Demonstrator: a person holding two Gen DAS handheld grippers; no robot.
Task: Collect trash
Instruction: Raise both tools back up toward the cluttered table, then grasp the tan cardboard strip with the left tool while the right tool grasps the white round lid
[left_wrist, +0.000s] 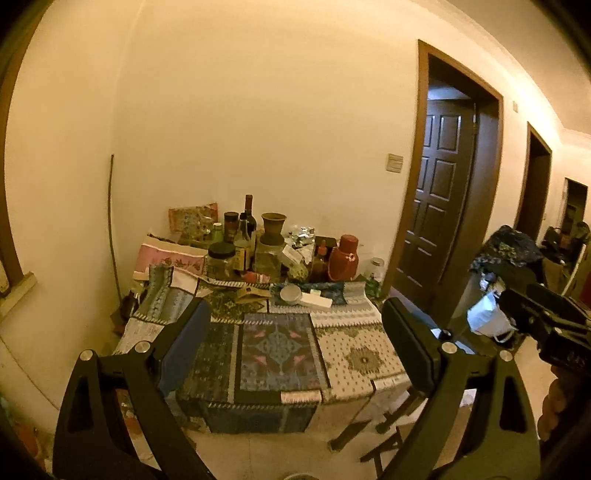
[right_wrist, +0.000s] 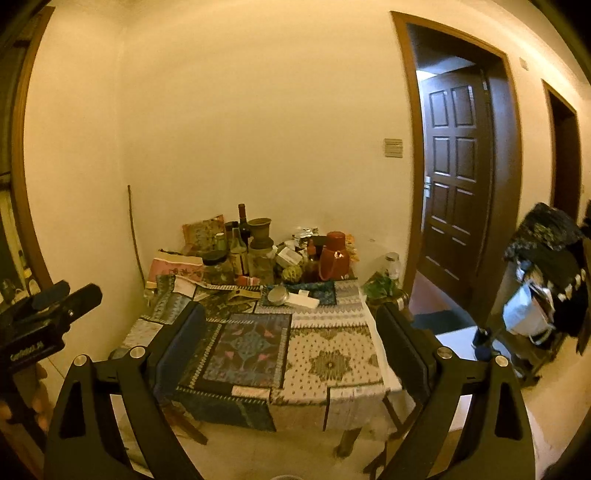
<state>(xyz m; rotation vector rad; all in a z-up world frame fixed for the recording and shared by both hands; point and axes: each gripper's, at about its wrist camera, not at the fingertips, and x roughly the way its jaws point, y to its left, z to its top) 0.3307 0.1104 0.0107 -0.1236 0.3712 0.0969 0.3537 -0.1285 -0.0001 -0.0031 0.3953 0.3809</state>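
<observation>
Patchwork-covered desk ahead, both tongs wide and empty.

Approach step, by the look of it: left tongs and right tongs gaping, nothing between the fingers, well short of the clutter. Likely trash at the far end of the cloth: crumpled foil near the wall behind the bottles, white box just beside a round tin. Next move probably calls for closing in and picking one piece; exact target hard to tell.

Left gripper wide, empty — above patchwork-clothed table — clutter at back.
</observation>
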